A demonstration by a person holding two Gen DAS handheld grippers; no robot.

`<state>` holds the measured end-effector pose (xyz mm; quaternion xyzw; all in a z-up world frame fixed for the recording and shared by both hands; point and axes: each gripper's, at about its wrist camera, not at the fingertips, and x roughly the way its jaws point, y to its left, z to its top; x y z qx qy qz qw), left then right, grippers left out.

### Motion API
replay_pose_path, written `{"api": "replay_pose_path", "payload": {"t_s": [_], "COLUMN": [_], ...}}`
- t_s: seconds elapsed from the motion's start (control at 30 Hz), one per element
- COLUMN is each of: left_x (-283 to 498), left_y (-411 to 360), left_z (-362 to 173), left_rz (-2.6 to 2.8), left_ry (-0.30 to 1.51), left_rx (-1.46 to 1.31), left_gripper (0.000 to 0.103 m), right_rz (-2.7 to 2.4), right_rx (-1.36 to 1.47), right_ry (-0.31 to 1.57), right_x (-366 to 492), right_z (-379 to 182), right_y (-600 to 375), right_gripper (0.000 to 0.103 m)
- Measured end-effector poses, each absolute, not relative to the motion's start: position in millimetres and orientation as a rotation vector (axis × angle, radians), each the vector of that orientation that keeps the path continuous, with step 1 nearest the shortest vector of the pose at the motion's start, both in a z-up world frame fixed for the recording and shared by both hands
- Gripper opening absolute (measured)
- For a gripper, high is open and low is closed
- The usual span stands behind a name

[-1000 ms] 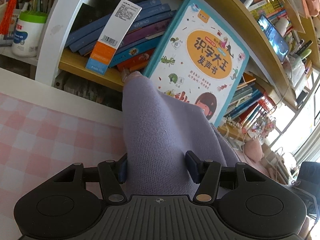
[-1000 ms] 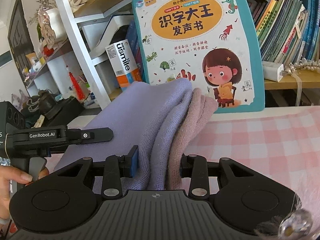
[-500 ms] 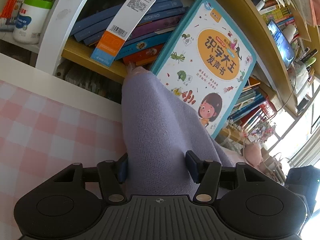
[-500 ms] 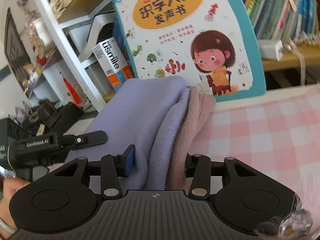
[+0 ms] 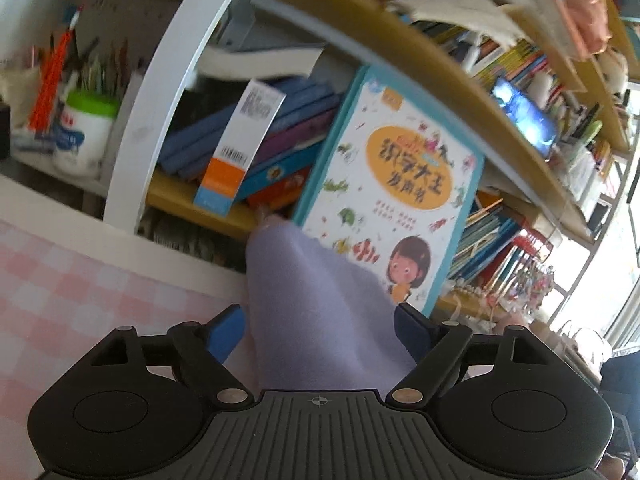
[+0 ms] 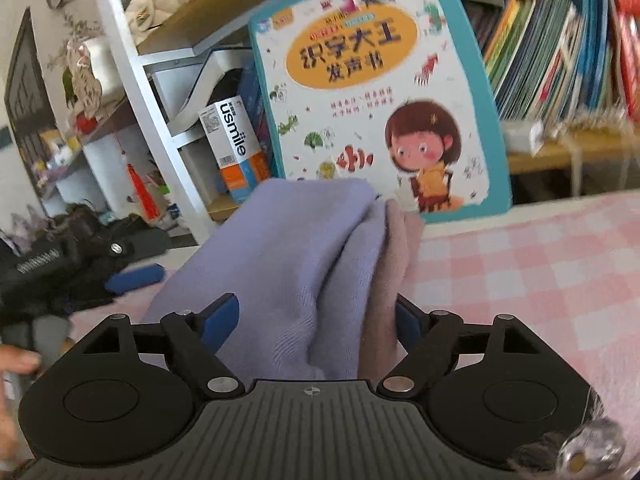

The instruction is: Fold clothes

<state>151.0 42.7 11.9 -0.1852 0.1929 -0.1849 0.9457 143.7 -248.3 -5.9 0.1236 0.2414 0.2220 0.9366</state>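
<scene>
**Both grippers spread around the folded cloth**

While the lilac cloth (image 5: 316, 312) rises as a folded ridge from the pink checked table (image 5: 80, 300), the left gripper (image 5: 320, 330) straddles it with its jaws set wide: the blue pads (image 5: 224, 334) stand a little off the fabric on either side, so it looks loose rather than pinched. In the right wrist view the right gripper (image 6: 308, 324) is likewise spread wide around the same bundle, where the lilac cloth (image 6: 304, 256) lies folded against a dusty pink layer (image 6: 394, 256); its right pad sits just beside that pink layer, and I cannot tell whether it touches. The left gripper (image 6: 136, 274) shows blurred at the left edge, with a hand (image 6: 16, 364) below it. Behind the cloth a picture book (image 6: 376, 88) leans on the shelf (image 5: 192, 200), next to a toothbrush box (image 6: 236, 148).
</scene>
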Motion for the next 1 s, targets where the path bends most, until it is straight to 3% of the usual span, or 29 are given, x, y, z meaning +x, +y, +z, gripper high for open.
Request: {"api": "replay_pose_path", "payload": {"t_s": [0.27,0.5,1.0], "left_x": [111.5,81.1,44.5], "left_y": [21.7,1.6,-6.8], "left_z": [19.2,13.6,7.6], "left_rz": [-0.331,-0.281,-0.214], "left_ry": [0.350,0.364,0.350], "left_rx": [-0.197,-0.055,0.002], "left_gripper": [0.093,0.094,0.099], "right_rz": [0.307,0.229,0.199], "right_rx": [0.254,0.237,0.138], "right_ry": [0.423,0.405,0.399], "right_x": [108.5,74.9,24.3], "right_z": [0.2,0.6,1.0], "right_y": [-259.2,-264.6,-250.5], "right_gripper": [0.079,0.079,0.088]}}
